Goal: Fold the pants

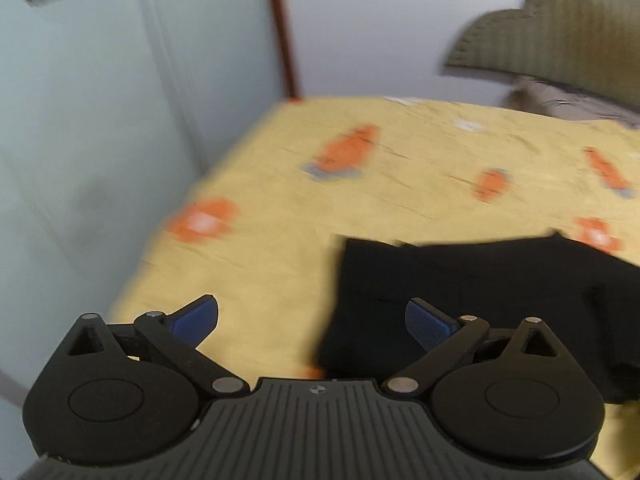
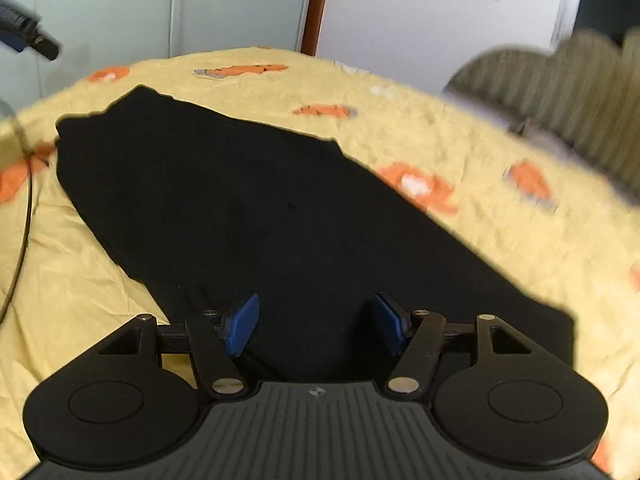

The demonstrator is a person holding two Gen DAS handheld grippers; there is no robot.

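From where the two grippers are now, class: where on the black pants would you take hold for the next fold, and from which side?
Probably the near end of the black pants, at its two corners. They lie flat as one long strip running away across the yellow bedsheet, so coming in low from the near edge lets that end lift over the far one. The right hand-held gripper is open over that near end; the left hand-held gripper is open beside the cloth.

Black pants [image 2: 256,208] on a yellow bedsheet [image 2: 460,148] printed with orange motifs.
Around the pants the sheet's orange shapes carry grey and white touches; beyond the pants stand a pale blue-green wall panel [image 1: 80,120], a brown wooden post [image 1: 284,32], a white wall [image 1: 380,20] and an olive ribbed headboard [image 1: 560,40]. Both grippers' pads [image 2: 242,324] are blue on black frames.
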